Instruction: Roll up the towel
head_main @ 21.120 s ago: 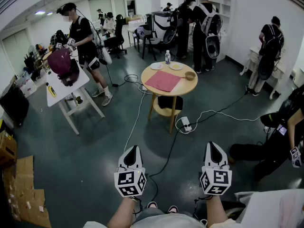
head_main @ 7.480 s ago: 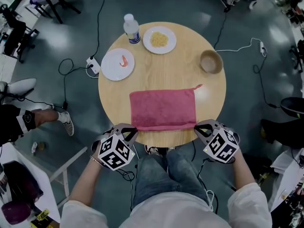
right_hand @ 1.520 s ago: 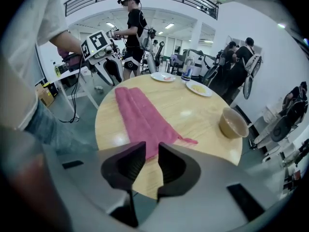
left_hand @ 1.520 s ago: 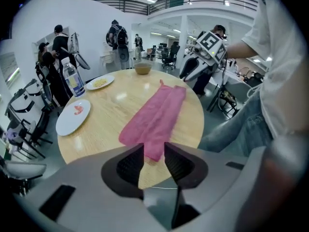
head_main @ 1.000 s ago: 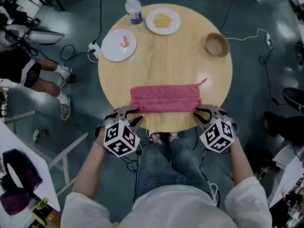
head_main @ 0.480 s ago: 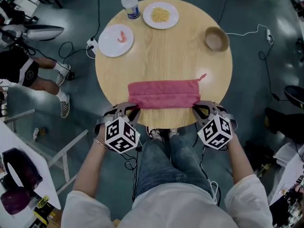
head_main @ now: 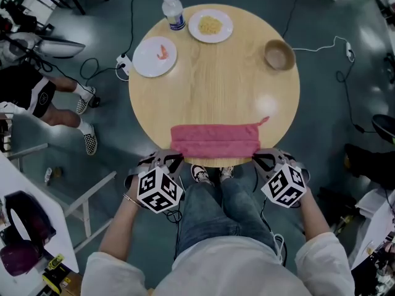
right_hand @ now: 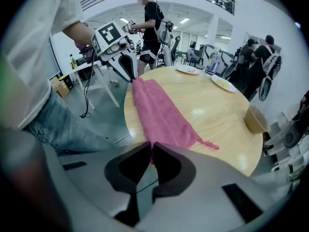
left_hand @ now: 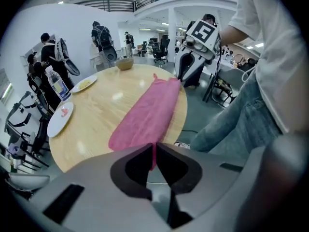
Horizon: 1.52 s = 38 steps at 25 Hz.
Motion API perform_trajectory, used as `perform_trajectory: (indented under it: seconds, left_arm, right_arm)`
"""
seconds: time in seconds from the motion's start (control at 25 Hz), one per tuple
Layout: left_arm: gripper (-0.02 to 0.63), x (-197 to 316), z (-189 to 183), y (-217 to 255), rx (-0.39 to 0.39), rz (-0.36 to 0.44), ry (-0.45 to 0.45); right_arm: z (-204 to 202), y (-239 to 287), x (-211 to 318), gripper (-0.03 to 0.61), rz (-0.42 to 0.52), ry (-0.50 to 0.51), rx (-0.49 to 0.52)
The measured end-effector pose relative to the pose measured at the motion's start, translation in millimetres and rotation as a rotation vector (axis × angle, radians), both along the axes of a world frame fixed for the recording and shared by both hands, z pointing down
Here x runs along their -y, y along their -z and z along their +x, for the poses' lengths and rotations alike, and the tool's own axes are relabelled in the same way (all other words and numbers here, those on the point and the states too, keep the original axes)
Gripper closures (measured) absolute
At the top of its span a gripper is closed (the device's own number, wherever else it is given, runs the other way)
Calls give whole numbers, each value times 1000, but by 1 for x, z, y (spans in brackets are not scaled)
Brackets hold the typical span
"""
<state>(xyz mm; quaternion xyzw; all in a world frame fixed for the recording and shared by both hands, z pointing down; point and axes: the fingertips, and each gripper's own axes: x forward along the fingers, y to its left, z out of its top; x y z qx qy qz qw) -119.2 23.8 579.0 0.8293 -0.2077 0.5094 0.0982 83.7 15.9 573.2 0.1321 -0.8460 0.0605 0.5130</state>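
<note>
A pink towel (head_main: 214,140), folded into a long narrow band, lies across the near edge of the round wooden table (head_main: 216,79). My left gripper (head_main: 172,160) pinches the towel's near left corner. In the left gripper view, its jaws (left_hand: 153,148) are closing tight, with a strip of the pink towel (left_hand: 145,112) squeezed between them. My right gripper (head_main: 260,159) is shut on the near right corner, and the towel (right_hand: 161,112) shows pinched between its tips (right_hand: 151,148). A loose tag (head_main: 263,121) sticks out at the far right corner.
At the table's far side stand a water bottle (head_main: 174,10), a white plate with a pink bit of food (head_main: 155,56), a plate of yellow food (head_main: 211,25) and a brown bowl (head_main: 279,55). A person's legs (head_main: 43,103) are at the left. Cables and a power strip (head_main: 123,63) lie on the floor.
Both grippers have shut on the towel's near corners and drawn it toward me, so the band now lies closer to the table's near edge.
</note>
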Motion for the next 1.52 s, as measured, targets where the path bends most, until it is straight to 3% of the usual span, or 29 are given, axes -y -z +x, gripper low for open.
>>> perform_trajectory:
  seconds: [0.4,0.84,1.08,1.52]
  left_arm:
    - [584,47,-5,19,-29,-16,63]
    - [584,84,-7,-2,3,-95,107]
    - [583,91,-6,-8,6,-112,118]
    - [574,93,-8,-13,-58,-152,175]
  right_arm:
    - [-3,22,45,555,-14,-55,16]
    - [-5,4,84,554,-71,-82,-6]
    - [-4,-7,90,552,-97,-84,-22]
    - [-4,-11,94,541,-128,-129,23]
